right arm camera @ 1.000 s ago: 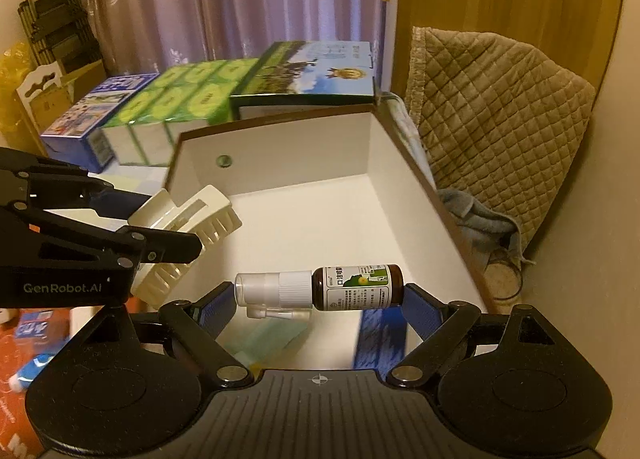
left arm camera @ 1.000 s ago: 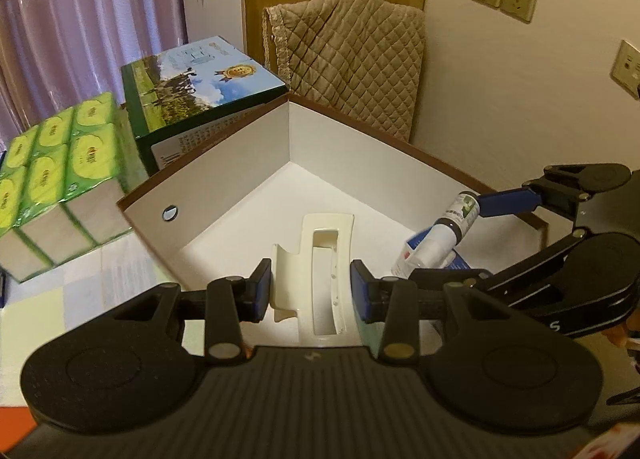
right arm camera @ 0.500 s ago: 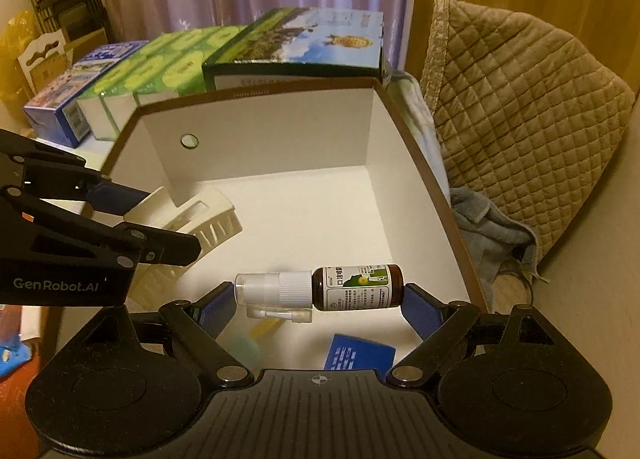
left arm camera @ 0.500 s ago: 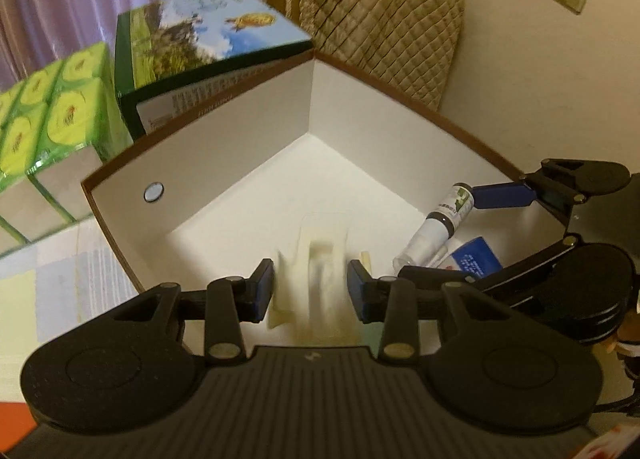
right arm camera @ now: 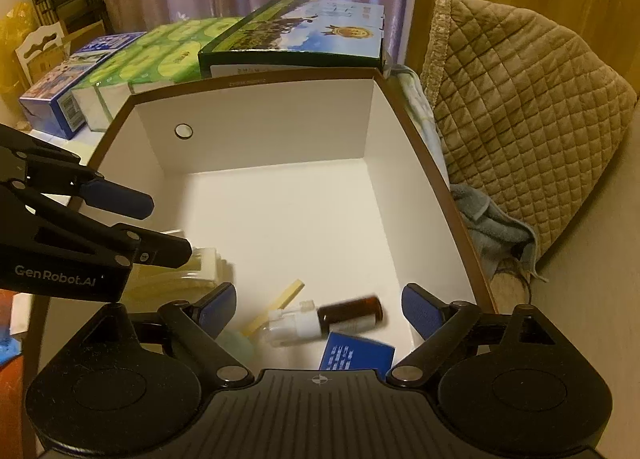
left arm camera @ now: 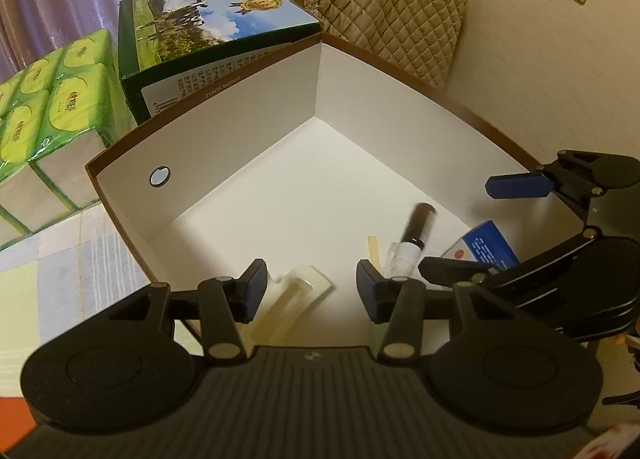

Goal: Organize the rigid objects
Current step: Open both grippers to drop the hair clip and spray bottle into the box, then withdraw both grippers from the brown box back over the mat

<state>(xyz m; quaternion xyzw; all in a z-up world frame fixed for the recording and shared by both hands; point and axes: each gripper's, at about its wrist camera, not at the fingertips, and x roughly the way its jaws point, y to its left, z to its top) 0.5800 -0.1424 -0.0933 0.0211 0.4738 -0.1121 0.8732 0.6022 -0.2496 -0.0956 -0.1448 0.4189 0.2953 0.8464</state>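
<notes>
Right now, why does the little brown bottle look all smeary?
In the right wrist view the brown spray bottle is streaked by motion blur inside the white box; in the left wrist view it smears too, the cream plastic clip stays sharper, and fisheye bends the box's edges.

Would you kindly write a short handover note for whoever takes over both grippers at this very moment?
Left gripper: jaws opening, the cream hair clip lies loose between them, near the box's left wall.
Right gripper: open, nothing held; the brown spray bottle lies blurred below it.
White box: also holds a blue carton and a pale stick, all at the near end.
Done: clip and bottle are in the box.
Left: withdraw both grippers; no other loose items are clearly in view, so check around the box.
</notes>
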